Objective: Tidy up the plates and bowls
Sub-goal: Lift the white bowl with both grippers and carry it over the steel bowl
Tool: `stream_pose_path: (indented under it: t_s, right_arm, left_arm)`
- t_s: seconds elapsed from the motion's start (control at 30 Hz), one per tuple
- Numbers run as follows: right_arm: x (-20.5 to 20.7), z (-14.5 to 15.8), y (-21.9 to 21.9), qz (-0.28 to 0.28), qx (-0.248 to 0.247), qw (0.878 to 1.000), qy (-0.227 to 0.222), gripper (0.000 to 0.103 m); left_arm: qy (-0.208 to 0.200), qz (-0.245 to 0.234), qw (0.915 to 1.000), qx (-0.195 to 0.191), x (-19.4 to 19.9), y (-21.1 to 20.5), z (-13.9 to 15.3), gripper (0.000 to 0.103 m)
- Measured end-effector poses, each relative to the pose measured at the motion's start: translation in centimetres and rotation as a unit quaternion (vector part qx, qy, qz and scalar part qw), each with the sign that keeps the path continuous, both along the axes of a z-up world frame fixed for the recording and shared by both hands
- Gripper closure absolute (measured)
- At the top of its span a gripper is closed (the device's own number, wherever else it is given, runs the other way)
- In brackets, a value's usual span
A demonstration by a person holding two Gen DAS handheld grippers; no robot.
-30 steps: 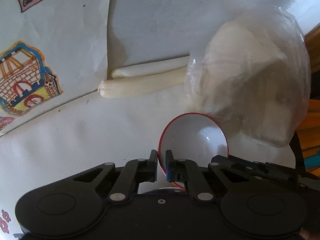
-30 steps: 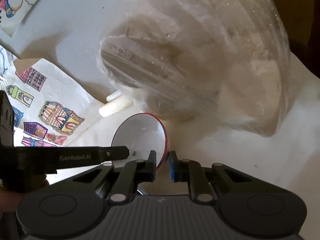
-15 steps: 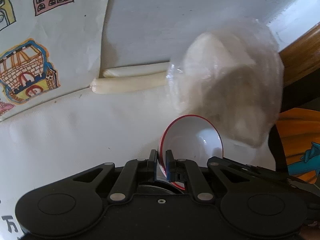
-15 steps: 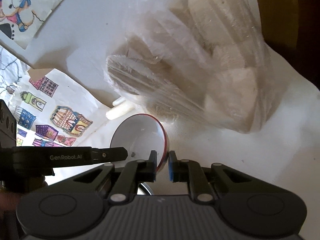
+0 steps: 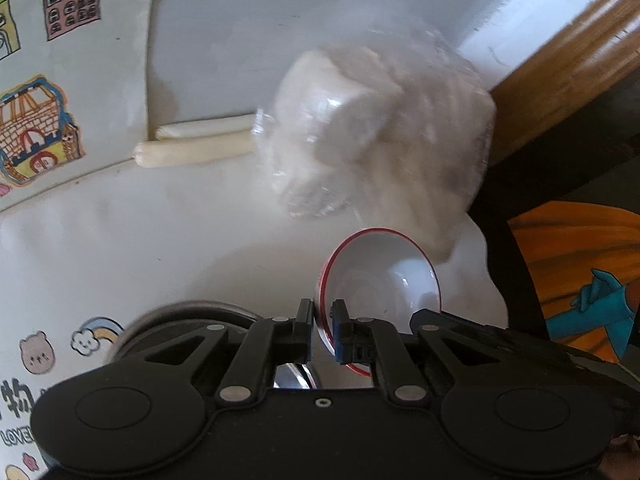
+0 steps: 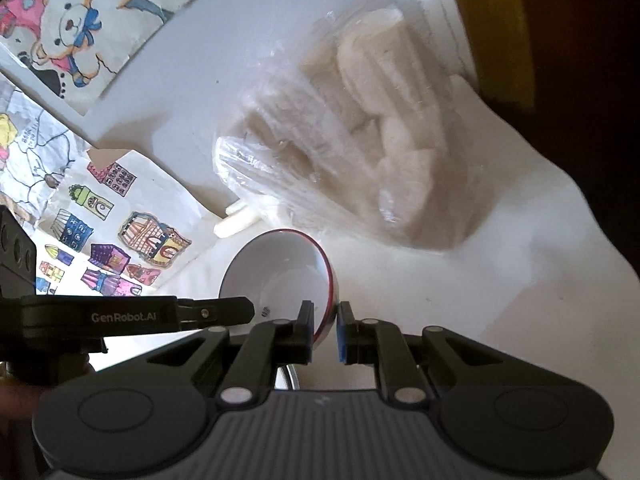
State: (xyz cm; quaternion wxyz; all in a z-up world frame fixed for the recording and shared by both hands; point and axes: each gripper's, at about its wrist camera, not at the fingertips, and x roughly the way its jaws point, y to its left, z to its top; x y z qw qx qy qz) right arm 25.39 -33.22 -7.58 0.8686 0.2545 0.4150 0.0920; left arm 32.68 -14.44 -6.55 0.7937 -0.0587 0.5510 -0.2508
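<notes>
Carrying 1 bowl between 2 grippers.

My left gripper [image 5: 322,318] pinches the left rim of the bowl [image 5: 380,276]; my right gripper [image 6: 325,326] stands at the opposite rim, jaws slightly apart, so I cannot tell if it grips. The bowl hangs tilted above the table [image 5: 160,232], near the bag [image 5: 380,136]. Next, I judge, lower it level onto the dark dish [image 5: 180,320] below.

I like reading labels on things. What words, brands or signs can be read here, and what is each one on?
"GenRobot.AI": on the black body of the left gripper, seen in the right wrist view.
"物": a Chinese character on the sticker sheet by the bear and rainbow.
"LOVE": below it on the same sheet, cut off at the edge.
The red-rimmed bowl carries no readable text.
</notes>
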Motion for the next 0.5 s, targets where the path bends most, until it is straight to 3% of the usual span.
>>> stream_pose_path:
  t_s: [0.5]
  right_arm:
    - [-5.7, 0.3, -3.7, -0.021, 0.003, 1.0, -0.003, 0.09]
  left_arm:
    - [-0.007, -0.035, 0.9994, 0.0, -4.4, -3.4, 0.8, 0.093]
